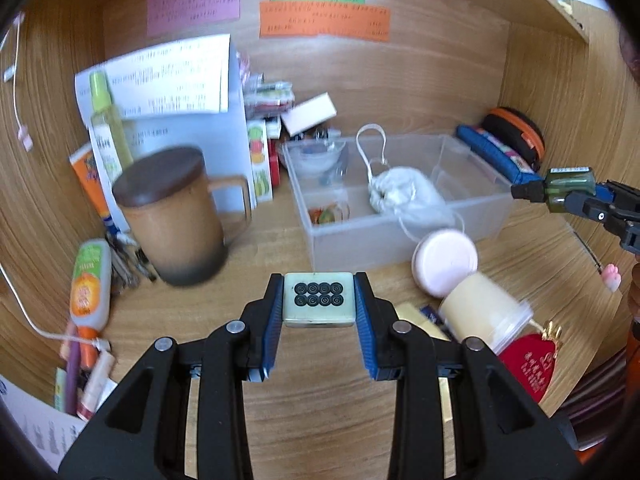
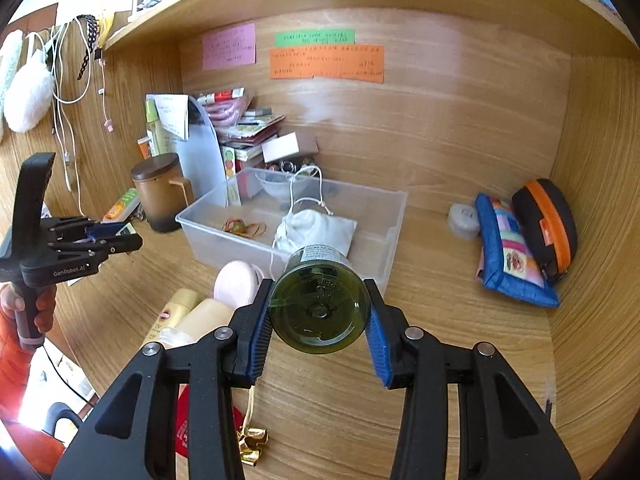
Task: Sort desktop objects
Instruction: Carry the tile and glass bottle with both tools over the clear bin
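Mahjong tile (image 1: pixel 319 299) sits pinched in the left gripper (image 1: pixel 319 300) jaws, lower centre, apparently above the desk (image 1: pixel 320 400). Right gripper (image 2: pixel 319 312) jaws clamp a green bottle (image 2: pixel 319 308) before the clear bin (image 2: pixel 372 208).

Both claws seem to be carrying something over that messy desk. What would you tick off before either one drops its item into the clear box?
1. Left gripper grips the mahjong tile squarely between both fingers: ok.
2. Right gripper holds the green bottle on both sides: ok.
3. Free floor in the clear box, right of the white pouch: ok.
4. Pink round case lies just in front of the box, in the approach path: not ok.
5. Gap between the two grippers: ok, well apart.
6. Bottle cap closed: cannot tell, only its base shows clearly.
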Demonstrator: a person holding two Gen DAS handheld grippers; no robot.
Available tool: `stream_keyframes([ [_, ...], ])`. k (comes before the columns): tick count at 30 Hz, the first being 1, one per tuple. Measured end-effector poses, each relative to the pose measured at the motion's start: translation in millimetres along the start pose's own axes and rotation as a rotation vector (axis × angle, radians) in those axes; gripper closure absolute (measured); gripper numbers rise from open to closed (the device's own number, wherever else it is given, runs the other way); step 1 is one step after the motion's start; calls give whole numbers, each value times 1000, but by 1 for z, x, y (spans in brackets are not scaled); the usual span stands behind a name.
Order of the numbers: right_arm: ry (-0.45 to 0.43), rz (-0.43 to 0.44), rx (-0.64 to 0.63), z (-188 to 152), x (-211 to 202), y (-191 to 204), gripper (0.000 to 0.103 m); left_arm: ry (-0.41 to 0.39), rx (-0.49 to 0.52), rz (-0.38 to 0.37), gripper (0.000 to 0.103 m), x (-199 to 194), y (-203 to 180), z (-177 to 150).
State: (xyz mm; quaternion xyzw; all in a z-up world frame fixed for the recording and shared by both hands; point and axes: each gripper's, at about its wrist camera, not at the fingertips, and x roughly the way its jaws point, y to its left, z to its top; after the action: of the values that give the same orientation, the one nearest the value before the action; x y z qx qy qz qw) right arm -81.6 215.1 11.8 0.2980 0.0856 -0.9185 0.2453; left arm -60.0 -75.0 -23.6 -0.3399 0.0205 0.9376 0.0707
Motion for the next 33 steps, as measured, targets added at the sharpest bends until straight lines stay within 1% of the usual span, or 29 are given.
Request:
stream_keyframes([
  [7,-14,-14,-21,13,3,0,64,-49,33,-10,70,-6,-6,21],
  [15,-21,-22,-26,35,18,-4,64,-69,39,-39,70,5,-7,45],
  [25,17,-45,-22,57,51,-18,64,-31,45,-108,70,40,-10,81],
  [33,64,-64,-28,67,82,-29,64,8,54,-133,70,69,-14,102],
])
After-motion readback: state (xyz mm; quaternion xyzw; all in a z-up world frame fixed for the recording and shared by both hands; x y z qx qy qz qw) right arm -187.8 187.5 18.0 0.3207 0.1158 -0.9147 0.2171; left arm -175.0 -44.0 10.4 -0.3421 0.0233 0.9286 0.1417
